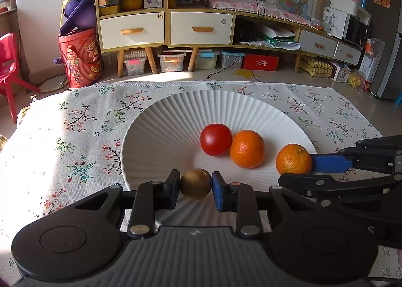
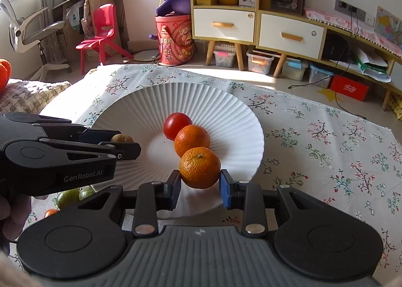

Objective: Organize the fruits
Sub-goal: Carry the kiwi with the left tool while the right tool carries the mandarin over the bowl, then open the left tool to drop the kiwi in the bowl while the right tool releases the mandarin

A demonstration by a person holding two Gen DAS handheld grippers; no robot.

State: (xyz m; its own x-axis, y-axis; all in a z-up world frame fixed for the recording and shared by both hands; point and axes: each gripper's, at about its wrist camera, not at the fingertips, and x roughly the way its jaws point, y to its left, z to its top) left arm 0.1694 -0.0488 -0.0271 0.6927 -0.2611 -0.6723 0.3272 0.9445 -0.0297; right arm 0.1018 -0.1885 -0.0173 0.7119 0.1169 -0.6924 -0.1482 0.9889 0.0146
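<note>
A white ribbed plate (image 1: 155, 121) (image 2: 226, 106) lies on a floral cloth. In it lie a red tomato (image 1: 216, 139) (image 2: 176, 126) and an orange mandarin (image 1: 247, 149) (image 2: 191, 140), touching each other. My left gripper (image 1: 196, 183) is shut on a small brown kiwi (image 1: 196, 183) (image 2: 122, 138) over the plate's near rim. My right gripper (image 2: 200, 178) is shut on a second mandarin (image 2: 200, 167) (image 1: 293, 159), held over the plate's edge beside the first mandarin. The right gripper shows at the right in the left wrist view (image 1: 296, 168), and the left gripper at the left in the right wrist view (image 2: 123, 147).
Green fruits (image 2: 67, 197) and a small orange one (image 2: 50, 212) lie on the cloth below the left gripper. A knitted cushion (image 2: 30, 95) with orange fruit (image 2: 5, 70) sits far left. Shelves, a red bucket (image 1: 80, 60) and a red chair (image 2: 103, 33) stand beyond the cloth.
</note>
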